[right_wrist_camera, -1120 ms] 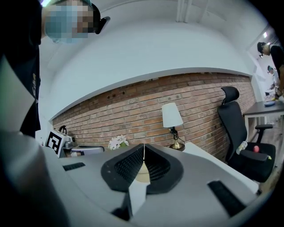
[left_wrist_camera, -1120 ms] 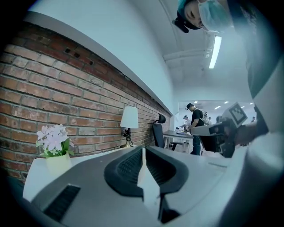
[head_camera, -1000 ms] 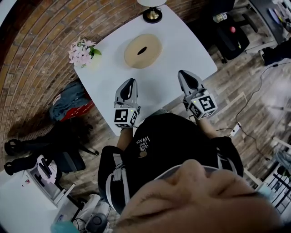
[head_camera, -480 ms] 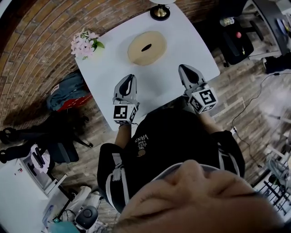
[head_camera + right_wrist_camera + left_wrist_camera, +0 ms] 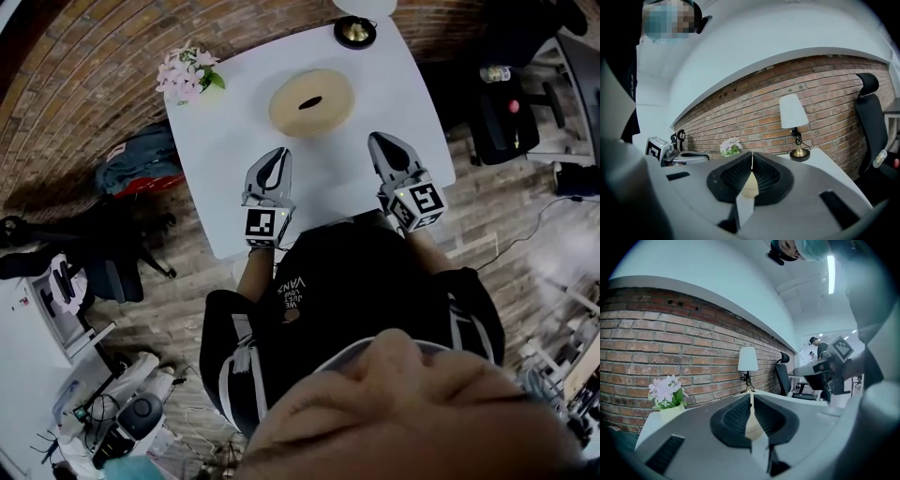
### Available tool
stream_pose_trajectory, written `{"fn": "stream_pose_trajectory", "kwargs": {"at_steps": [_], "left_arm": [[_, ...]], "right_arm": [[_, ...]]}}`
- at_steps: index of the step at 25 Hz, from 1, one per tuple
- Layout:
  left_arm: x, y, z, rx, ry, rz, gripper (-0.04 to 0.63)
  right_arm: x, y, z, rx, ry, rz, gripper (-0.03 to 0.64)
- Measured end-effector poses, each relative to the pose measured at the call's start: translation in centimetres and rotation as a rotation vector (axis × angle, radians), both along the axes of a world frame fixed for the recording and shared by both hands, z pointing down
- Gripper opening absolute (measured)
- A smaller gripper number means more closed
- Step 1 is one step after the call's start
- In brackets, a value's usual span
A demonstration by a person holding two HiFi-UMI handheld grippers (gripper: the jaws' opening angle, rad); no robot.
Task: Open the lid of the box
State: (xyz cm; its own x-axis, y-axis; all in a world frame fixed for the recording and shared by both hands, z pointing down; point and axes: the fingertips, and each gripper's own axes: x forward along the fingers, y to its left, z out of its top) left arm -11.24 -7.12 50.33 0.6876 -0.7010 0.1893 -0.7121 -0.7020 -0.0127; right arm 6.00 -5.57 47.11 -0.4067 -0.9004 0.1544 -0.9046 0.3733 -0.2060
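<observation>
A round tan box (image 5: 311,101) with a dark slot in its lid sits on the white table (image 5: 225,141), toward the far side. My left gripper (image 5: 277,152) hovers near the table's front edge, left of the box and short of it, jaws shut with nothing held. My right gripper (image 5: 378,141) is at the front right, also shut and empty. A sliver of the tan box (image 5: 751,426) shows past the closed jaws of the left gripper (image 5: 751,397). The right gripper view shows the box (image 5: 749,184) the same way behind the right gripper (image 5: 752,157).
A pot of pink flowers (image 5: 189,73) stands at the table's far left corner and a lamp with a brass base (image 5: 355,31) at the far edge. A brick wall runs behind. A black office chair (image 5: 502,122) stands to the right, bags (image 5: 141,173) lie on the floor left.
The head view has shifted, so table and box sit a little higher and further right in the frame. Both grippers stay shut near the front edge; the left one has edged slightly forward.
</observation>
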Motion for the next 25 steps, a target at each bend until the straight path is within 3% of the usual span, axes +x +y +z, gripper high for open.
{"fn": "stream_pose_trajectory", "kwargs": {"at_steps": [3, 5, 9, 16, 19, 25], "left_arm": [[1.2, -0.6, 0.6, 0.036, -0.077, -0.011, 0.011], [1.9, -1.0, 0.9, 0.041, -0.088, -0.036, 0.019], [3.0, -2.1, 1.3, 0.021, -0.17, -0.074, 0.116], [4.9, -2.8, 4.1, 0.021, -0.27, -0.016, 0.185], [5.4, -2.9, 6.0, 0.034, -0.314, 0.018, 0.203], [7.0, -3.8, 7.6, 0.064, -0.482, 0.071, 0.238]], "right_arm": [[0.5, -1.0, 0.4, 0.0, -0.009, -0.038, 0.003], [0.6, -1.5, 0.8, 0.003, -0.017, -0.07, 0.003], [0.6, -2.7, 1.6, 0.004, -0.013, -0.13, 0.005], [0.8, -4.2, 3.8, -0.009, 0.01, -0.184, 0.007], [0.7, -4.9, 5.1, -0.015, 0.031, -0.213, 0.112], [1.2, -6.5, 7.7, -0.053, 0.074, -0.262, 0.2]]}}
